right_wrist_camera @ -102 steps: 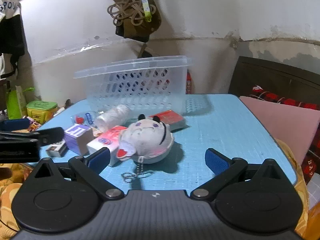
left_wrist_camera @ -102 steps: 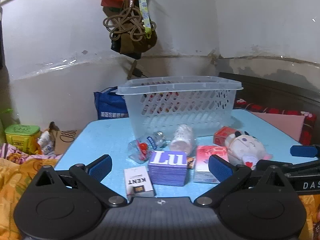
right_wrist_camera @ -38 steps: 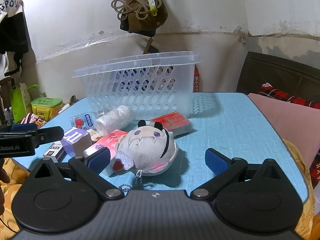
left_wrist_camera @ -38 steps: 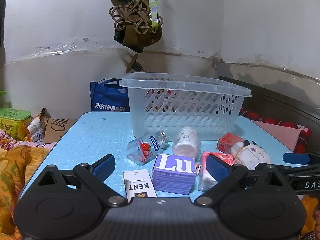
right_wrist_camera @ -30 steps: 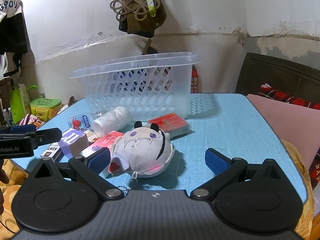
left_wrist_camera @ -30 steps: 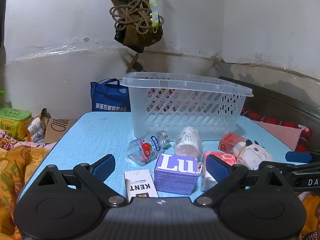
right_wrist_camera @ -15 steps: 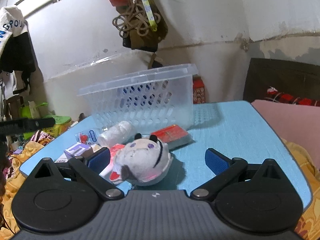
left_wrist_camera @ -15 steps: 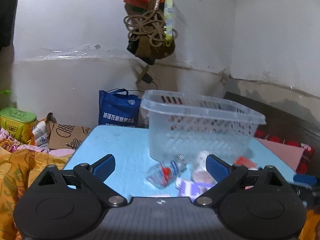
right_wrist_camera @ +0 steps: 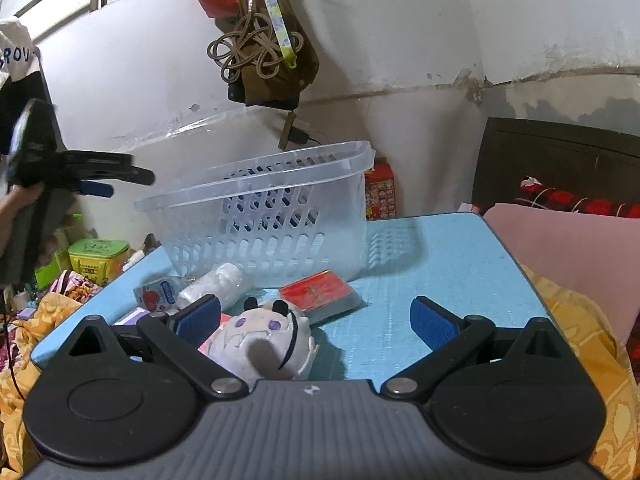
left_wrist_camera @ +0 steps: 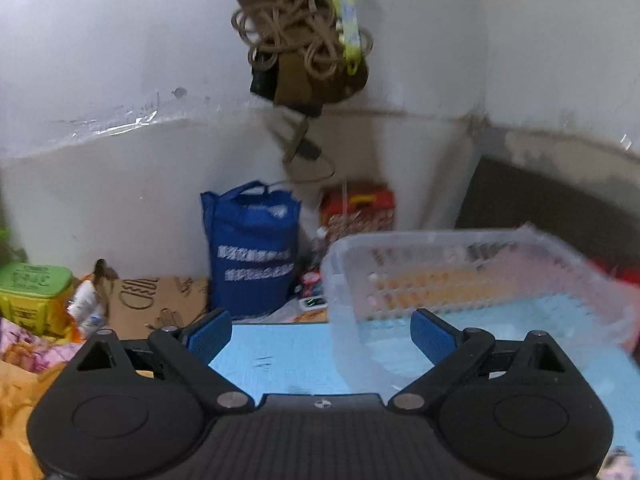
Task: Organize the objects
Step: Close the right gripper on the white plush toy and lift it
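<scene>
A clear slotted plastic basket [right_wrist_camera: 260,216] stands on the light blue table [right_wrist_camera: 440,264]. In front of it lie a white plush toy [right_wrist_camera: 260,340], a flat red pack [right_wrist_camera: 318,292], a white wrapped bottle [right_wrist_camera: 216,284], a small strawberry-label bottle [right_wrist_camera: 158,292] and a purple box [right_wrist_camera: 136,314]. My right gripper [right_wrist_camera: 316,320] is open, low over the table, with the plush just inside its left finger. My left gripper [left_wrist_camera: 322,334] is open and empty, raised near the basket's [left_wrist_camera: 440,240] left end. From the right wrist view, the left gripper [right_wrist_camera: 100,178] hangs high at the left, held by a hand.
Behind the table stand a blue bag [left_wrist_camera: 252,248], a red box [left_wrist_camera: 360,208] and cardboard [left_wrist_camera: 160,296]. A green tub [left_wrist_camera: 32,292] and orange bedding [left_wrist_camera: 16,392] lie at the left. Ropes and bags [right_wrist_camera: 264,52] hang on the wall. A pink cushion [right_wrist_camera: 560,248] borders the table's right side.
My left gripper has risen and moved forward to the basket's left end; the small items have dropped out of its view. My right gripper has closed in on the plush.
</scene>
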Demonstrator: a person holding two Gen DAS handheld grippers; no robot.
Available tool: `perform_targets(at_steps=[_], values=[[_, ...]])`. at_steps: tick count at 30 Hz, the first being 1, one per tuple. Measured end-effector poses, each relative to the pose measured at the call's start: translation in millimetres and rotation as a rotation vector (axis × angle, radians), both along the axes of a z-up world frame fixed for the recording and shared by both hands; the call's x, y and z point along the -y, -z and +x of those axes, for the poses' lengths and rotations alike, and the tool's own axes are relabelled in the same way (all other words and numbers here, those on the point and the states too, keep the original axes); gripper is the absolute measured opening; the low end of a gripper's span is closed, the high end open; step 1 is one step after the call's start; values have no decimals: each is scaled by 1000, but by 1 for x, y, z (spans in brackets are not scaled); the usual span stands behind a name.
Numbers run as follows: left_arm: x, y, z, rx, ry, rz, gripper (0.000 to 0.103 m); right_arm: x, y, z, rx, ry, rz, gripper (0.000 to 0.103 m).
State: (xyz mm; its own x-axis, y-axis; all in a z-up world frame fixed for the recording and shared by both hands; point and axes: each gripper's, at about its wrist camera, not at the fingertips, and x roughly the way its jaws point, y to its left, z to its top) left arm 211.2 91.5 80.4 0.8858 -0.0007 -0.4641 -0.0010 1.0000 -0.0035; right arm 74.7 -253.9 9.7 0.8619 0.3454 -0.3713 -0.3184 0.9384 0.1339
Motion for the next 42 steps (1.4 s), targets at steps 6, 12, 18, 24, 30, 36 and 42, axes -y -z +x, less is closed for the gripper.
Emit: perform_targets(at_steps=[6, 12, 18, 24, 30, 36, 42], values=[[3, 14, 25, -61, 1, -20, 93, 0, 5, 0, -4, -23, -10, 103], [10, 27, 40, -112, 3, 9, 66, -6, 9, -2, -14, -62, -22, 99], [21, 29, 43, -129, 15, 42, 39, -22, 14, 0, -43, -108, -47, 98], [24, 30, 47, -119, 4, 41, 30, -35, 19, 3, -68, -99, -87, 98], [25, 31, 46, -97, -10, 45, 30, -41, 21, 6, -79, -95, -109, 89], [24, 31, 48, -97, -6, 44, 30, -39, 19, 7, -94, -95, -98, 75], [17, 31, 48, -90, -3, 2, 24, -27, 0, 3, -49, -51, -104, 74]])
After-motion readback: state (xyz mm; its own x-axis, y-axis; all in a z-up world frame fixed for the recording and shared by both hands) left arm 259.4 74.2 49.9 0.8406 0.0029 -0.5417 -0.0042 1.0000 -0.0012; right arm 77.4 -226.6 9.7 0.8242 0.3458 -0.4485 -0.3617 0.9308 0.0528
